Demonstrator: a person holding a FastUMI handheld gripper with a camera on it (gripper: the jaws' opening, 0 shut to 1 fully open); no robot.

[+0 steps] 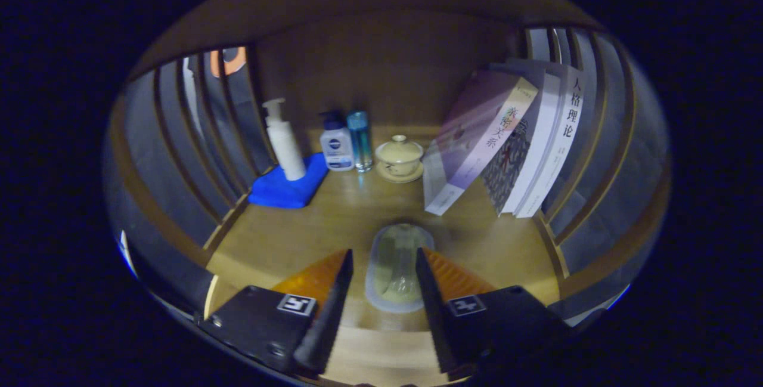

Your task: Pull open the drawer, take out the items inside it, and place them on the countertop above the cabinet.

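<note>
A clear, rounded plastic container with something pale green inside lies on the wooden countertop, between my two fingers. My gripper is open. A strip of wood shows between the left finger and the container's side. The right finger overlaps the container's other edge, and I cannot tell whether it touches. Both fingers are black with orange outer faces.
Beyond the fingers a white pump bottle stands on a blue cloth. Next to it are a small white bottle, a blue-topped clear bottle and a lidded cream cup on a saucer. Leaning books stand at the right. Slatted walls close both sides.
</note>
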